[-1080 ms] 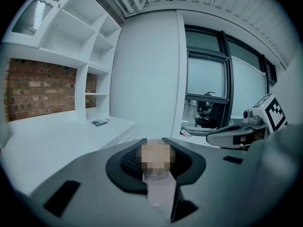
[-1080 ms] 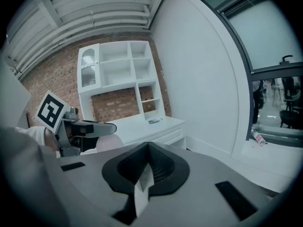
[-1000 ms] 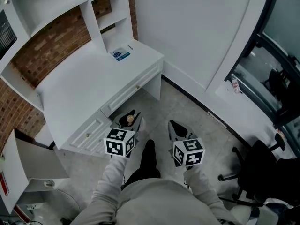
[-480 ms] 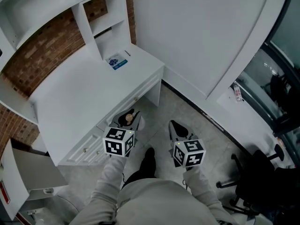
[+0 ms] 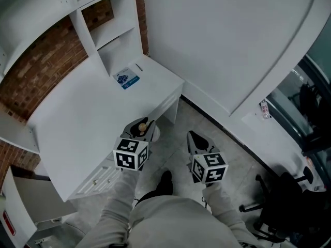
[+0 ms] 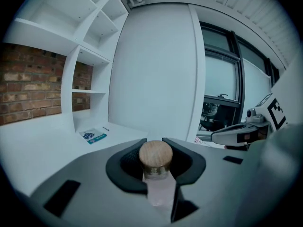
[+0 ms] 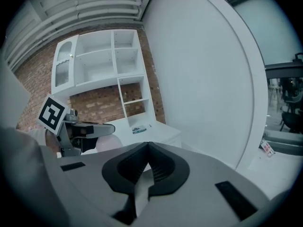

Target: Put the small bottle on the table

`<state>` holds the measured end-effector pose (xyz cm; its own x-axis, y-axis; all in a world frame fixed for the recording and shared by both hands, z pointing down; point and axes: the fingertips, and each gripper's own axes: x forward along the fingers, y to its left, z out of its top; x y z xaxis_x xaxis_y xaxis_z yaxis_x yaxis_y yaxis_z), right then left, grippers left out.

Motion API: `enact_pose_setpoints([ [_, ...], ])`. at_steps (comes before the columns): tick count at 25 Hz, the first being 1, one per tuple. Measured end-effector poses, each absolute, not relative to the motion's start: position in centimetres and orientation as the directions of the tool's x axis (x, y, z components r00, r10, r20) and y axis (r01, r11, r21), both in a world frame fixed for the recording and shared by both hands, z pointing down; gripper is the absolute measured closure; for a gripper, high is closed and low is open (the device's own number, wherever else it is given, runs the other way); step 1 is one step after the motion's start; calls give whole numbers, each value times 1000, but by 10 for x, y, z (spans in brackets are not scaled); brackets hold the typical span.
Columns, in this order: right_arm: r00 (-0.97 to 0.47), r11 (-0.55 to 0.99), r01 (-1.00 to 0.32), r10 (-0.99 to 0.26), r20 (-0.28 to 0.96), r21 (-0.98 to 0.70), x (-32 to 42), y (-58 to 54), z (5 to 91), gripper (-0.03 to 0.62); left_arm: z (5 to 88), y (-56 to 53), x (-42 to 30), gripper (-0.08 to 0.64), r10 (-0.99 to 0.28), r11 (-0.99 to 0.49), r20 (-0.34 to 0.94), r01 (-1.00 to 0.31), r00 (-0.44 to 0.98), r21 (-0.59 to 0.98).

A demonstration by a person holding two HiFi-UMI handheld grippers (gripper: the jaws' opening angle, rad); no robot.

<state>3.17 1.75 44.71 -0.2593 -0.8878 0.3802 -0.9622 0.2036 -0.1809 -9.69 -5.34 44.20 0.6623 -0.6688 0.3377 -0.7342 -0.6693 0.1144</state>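
- Ahead and to the left of our left gripper [image 5: 141,128] stands the white table [image 5: 72,123].
- Alongside, our right gripper [image 7: 147,148] has its jaws pressed together on nothing.
- The left gripper pinches the small bottle [image 6: 155,160] upright, near the table's front edge.
- A blue card [image 5: 126,78] lies farther ahead on the table.

No word, number or brand can be read anywhere. The small blue-and-white printed card [image 5: 126,78] at the far end of the white desk [image 5: 77,128] carries print too small to make out. The left black-and-white marker cube [image 5: 131,155] and the right black-and-white marker cube [image 5: 208,168] show square code patterns, not letters. A small packet with red print [image 5: 265,109] on the white ledge [image 5: 279,138] at right is illegible, as is the red-and-white label [image 5: 5,222] at the near left edge.
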Motion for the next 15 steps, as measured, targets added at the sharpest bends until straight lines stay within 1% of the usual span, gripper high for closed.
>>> enact_pose_setpoints([
  [7,-241,186,-967,-893,379,-175,36,-29,447,565,444,-103,-92,449,-660,-682,340,-724,670,101],
  [15,-221,166,-971,-897,383,-170,44,-57,448,565,449,-139,-82,449,-646,-699,347,-710,680,91],
])
